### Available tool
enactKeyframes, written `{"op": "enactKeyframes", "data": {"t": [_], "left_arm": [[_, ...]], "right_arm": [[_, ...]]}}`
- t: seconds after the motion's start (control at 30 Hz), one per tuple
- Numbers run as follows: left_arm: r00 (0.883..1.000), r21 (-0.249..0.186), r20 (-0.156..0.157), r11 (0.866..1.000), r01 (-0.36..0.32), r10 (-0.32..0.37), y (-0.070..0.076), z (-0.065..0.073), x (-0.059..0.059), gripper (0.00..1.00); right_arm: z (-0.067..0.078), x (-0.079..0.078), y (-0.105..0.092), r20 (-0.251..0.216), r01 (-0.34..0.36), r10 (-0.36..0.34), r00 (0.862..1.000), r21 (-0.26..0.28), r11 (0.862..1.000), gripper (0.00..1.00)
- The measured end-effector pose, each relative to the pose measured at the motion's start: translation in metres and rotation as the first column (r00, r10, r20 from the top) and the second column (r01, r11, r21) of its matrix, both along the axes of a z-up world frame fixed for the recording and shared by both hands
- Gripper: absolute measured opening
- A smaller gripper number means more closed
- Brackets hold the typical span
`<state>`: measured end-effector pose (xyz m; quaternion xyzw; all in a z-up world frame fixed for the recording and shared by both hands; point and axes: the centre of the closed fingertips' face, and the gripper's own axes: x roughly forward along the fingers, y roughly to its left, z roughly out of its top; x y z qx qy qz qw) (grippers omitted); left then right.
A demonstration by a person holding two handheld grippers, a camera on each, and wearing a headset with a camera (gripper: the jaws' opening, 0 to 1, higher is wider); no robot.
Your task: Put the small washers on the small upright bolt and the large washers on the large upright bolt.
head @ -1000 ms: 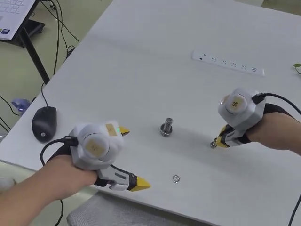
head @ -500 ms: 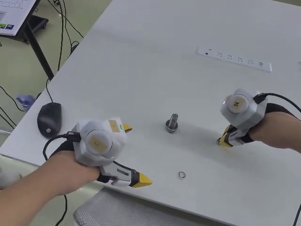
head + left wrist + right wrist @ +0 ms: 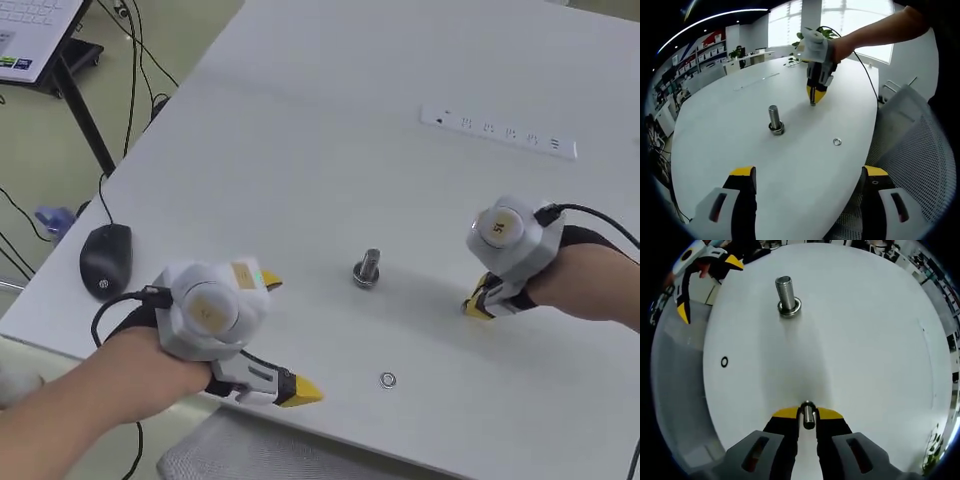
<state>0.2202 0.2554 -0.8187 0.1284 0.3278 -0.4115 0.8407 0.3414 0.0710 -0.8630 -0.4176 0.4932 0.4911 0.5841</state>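
The large bolt [image 3: 367, 270] stands upright mid-table with a washer around its base; it is also seen as large bolt [image 3: 774, 120] and large bolt [image 3: 786, 295]. A small washer [image 3: 388, 380] lies flat near the front edge, shown too as washer [image 3: 837, 142] and washer [image 3: 724, 361]. My right gripper [image 3: 478, 305] points down at the table, shut on the small bolt [image 3: 808, 420] between its yellow tips; right gripper [image 3: 808, 412], right gripper [image 3: 813, 97]. My left gripper [image 3: 288, 337] hovers open and holds nothing, left of the washer; left gripper [image 3: 808, 172], left gripper [image 3: 708, 288].
A black mouse [image 3: 105, 259] sits at the table's left edge. A white power strip [image 3: 498, 133] lies at the back right. A grey mesh chair [image 3: 912, 145] stands past the front edge. A laptop [image 3: 30, 30] and cables are off the table to the left.
The head camera has shifted a little. Both grippers keep roughly their places; the right one stays shut on the small bolt, low at the table.
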Motion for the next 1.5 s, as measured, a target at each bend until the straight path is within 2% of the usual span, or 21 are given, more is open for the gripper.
{"op": "enactKeyframes", "data": {"t": [0.2, 0.4, 0.6, 0.8, 1.07, 1.4, 1.5], "left_arm": [[1.0, -0.004, -0.007, 1.0, 0.01, -0.01, -0.003, 0.001, -0.001, 0.85], [1.0, -0.008, -0.005, 1.0, 0.014, -0.014, -0.005, 0.003, 0.0, 0.85], [1.0, -0.008, 0.0, 1.0, 0.021, -0.021, -0.006, 0.006, 0.001, 0.85], [1.0, -0.031, 0.005, 0.999, 0.012, -0.012, -0.007, 0.011, 0.001, 0.85], [1.0, -0.011, 0.012, 1.0, 0.009, -0.009, -0.003, 0.015, -0.002, 0.85], [1.0, -0.01, 0.026, 1.0, 0.0, 0.0, -0.003, 0.023, -0.003, 0.85], [1.0, -0.007, 0.023, 1.0, 0.002, -0.002, -0.005, 0.022, -0.005, 0.85]], "right_arm": [[0.001, -0.001, 0.0, 0.002, -0.011, 0.011, 1.0, -0.001, 1.0, 0.13], [-0.001, 0.0, 0.001, 0.0, -0.009, 0.009, 1.0, 0.008, 1.0, 0.19], [0.002, 0.001, 0.002, 0.013, -0.015, 0.014, 1.0, 0.004, 1.0, 0.19], [0.013, 0.004, 0.003, 0.027, -0.016, 0.015, 1.0, 0.011, 1.0, 0.21], [0.022, 0.007, 0.012, 0.04, -0.045, 0.043, 0.998, 0.046, 0.998, 0.25], [0.04, -0.013, 0.034, 0.054, -0.1, 0.095, 0.994, 0.095, 0.99, 0.3], [0.044, -0.017, 0.042, 0.072, -0.144, 0.137, 0.988, 0.114, 0.983, 0.3]]}}
